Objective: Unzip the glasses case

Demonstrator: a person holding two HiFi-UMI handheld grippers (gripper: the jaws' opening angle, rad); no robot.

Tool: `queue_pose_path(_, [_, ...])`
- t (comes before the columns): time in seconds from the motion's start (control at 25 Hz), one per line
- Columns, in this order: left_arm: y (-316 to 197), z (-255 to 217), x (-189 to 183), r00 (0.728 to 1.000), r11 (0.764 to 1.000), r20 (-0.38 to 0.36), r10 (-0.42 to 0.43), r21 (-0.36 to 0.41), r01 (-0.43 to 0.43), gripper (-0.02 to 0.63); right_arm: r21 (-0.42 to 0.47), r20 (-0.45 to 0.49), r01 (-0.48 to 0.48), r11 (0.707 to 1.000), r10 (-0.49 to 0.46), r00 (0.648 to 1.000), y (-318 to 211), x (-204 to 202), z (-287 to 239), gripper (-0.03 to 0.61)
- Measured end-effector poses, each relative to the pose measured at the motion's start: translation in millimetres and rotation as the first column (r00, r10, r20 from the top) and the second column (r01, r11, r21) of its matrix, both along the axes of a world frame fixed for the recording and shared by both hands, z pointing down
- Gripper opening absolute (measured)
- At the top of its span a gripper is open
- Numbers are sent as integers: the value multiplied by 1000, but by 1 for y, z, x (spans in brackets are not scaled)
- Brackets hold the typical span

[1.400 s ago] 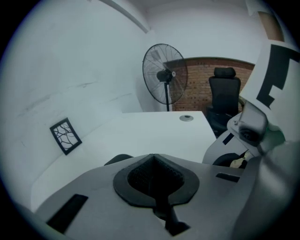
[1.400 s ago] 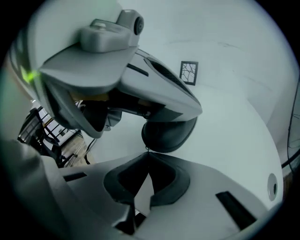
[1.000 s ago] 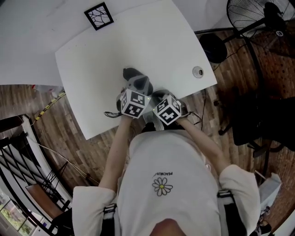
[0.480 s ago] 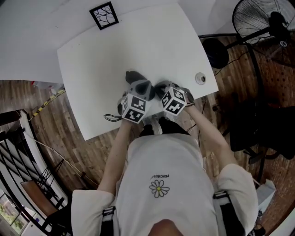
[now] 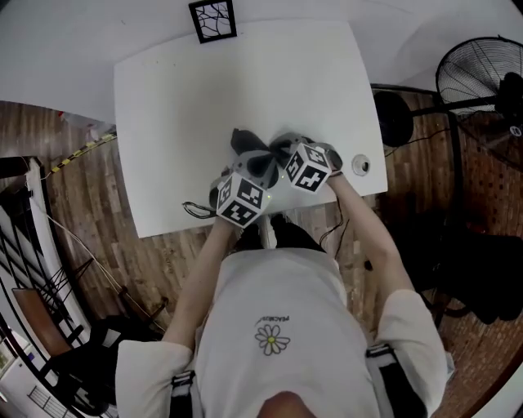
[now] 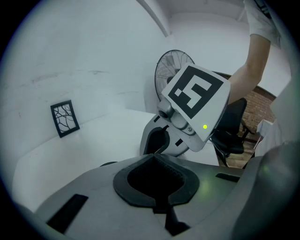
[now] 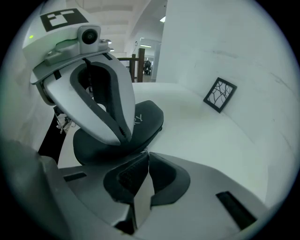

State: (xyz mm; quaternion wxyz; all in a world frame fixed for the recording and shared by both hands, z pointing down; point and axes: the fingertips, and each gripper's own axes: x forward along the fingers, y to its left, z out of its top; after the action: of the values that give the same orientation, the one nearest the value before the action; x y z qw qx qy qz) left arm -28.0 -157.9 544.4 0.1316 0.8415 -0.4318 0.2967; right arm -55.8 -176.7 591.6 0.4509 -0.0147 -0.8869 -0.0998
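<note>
A dark glasses case (image 5: 243,142) lies on the white table (image 5: 163,106), just beyond both grippers. In the right gripper view my left gripper (image 7: 124,136) is shut on the near rim of the case (image 7: 143,123). My right gripper (image 7: 146,151) is shut, its tips right at the case's edge, with a small pale zip pull pinched between them. From the head view the right gripper (image 5: 283,152) sits at the case's right side, the left gripper (image 5: 249,166) at its near side. The left gripper view shows the right gripper (image 6: 151,151) close ahead; the case is mostly hidden there.
A black-and-white patterned square (image 5: 212,18) rests at the table's far edge. A small round object (image 5: 360,165) lies near the right edge. A cable (image 5: 196,211) hangs at the near edge. A floor fan (image 5: 482,77) and a dark chair (image 5: 458,245) stand to the right.
The right gripper has swung from the case's near side round to its right side, rolling as it went. The left gripper has kept its hold in place.
</note>
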Motion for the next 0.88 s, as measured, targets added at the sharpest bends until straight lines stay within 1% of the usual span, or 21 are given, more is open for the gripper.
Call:
queue_pose_path(0.08, [-2, 0, 0, 1000, 1000, 1, -9, -6, 9, 11, -25, 26, -58, 998, 58, 998, -2, 2, -1, 8])
queue_pose_path(0.16, [-2, -2, 0, 1000, 1000, 7, -16, -26, 16, 11, -62, 52, -164, 985, 167, 985, -3, 10, -2, 8])
queue_pose_path(0.24, [0, -7, -3, 999, 999, 35, -34, -40, 35, 11, -106, 65, -278, 955, 285, 956, 1, 22, -4, 8])
queue_pose_path(0.28, [1, -11, -5, 998, 998, 50, -48, -35, 50, 11, -138, 63, -318, 938, 329, 942, 9, 29, -5, 7])
queue_pose_path(0.32, [3, -14, -8, 996, 997, 58, -63, -31, 65, 11, -174, 56, -338, 925, 352, 934, 22, 35, -6, 8])
queue_pose_path(0.36, [6, -16, -10, 995, 997, 59, -76, -30, 78, 11, -208, 46, -335, 919, 351, 935, 40, 38, -7, 8])
queue_pose_path(0.44, [15, -16, -10, 994, 995, 71, -87, -46, 90, 11, -248, 35, -284, 926, 301, 953, 81, 40, -6, 8])
queue_pose_path(0.52, [26, -8, -8, 990, 994, 110, -83, -67, 91, 11, -269, 36, -236, 934, 255, 966, 114, 36, -4, 8])
queue_pose_path(0.56, [31, -3, -8, 989, 993, 124, -85, -74, 94, 11, -278, 37, -235, 932, 254, 966, 124, 33, -3, 8])
queue_pose_path(0.72, [38, 4, -9, 986, 991, 123, -110, -57, 118, 11, -306, 29, -320, 897, 345, 938, 127, 31, 3, 8])
queue_pose_path(0.76, [37, 5, -9, 986, 992, 129, -108, -54, 116, 11, -296, 27, -332, 896, 355, 934, 124, 34, 3, 8])
queue_pose_path(0.88, [37, 4, -10, 985, 993, 142, -103, -51, 111, 11, -228, 9, -362, 904, 374, 927, 108, 49, 2, 8])
